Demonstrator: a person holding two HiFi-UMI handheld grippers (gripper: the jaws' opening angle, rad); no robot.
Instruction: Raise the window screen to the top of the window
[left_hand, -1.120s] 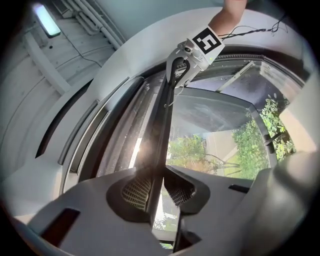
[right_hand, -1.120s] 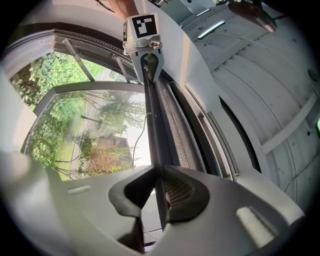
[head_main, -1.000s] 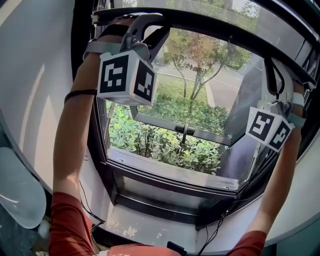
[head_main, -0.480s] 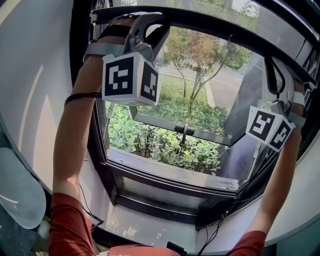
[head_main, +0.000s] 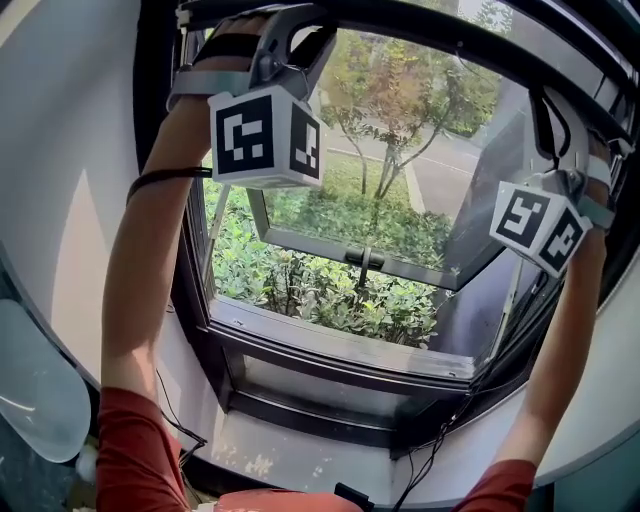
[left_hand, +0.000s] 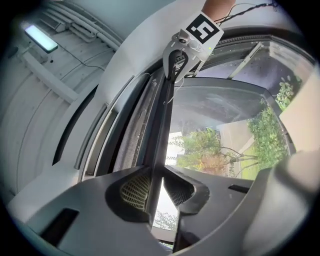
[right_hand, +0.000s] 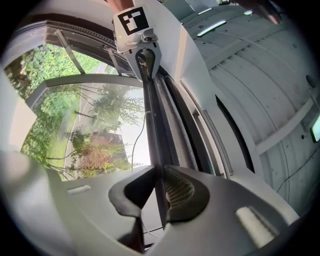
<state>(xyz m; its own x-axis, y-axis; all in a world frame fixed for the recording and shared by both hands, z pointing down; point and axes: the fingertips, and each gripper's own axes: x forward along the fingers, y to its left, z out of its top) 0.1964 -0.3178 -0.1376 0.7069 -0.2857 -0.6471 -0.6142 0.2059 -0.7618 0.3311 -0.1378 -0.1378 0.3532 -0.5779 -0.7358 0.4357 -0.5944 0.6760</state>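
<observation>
The window screen's dark bottom bar (head_main: 420, 50) runs across the top of the window in the head view. My left gripper (head_main: 298, 28) grips it at its left end and my right gripper (head_main: 543, 118) at its right end. In the left gripper view the bar (left_hand: 162, 125) passes between the jaws of the left gripper (left_hand: 156, 186), which have just been closing on it, and the right gripper (left_hand: 184, 56) shows farther along. In the right gripper view the bar (right_hand: 152, 125) is pinched by the right gripper (right_hand: 161, 189). Grey mesh (left_hand: 131, 135) lies bunched beside the bar.
An outward-tilted glass casement (head_main: 470, 230) with a handle (head_main: 365, 258) stands open below the bar. Shrubs and trees lie outside. The dark window frame and sill (head_main: 330, 350) sit below, with cables (head_main: 435, 450) at the lower right. A white wall (head_main: 70, 150) is at the left, a ceiling lamp (left_hand: 40, 37) overhead.
Both grippers and the bar have risen a little toward the top of the window. More of the open window shows below the bar.
</observation>
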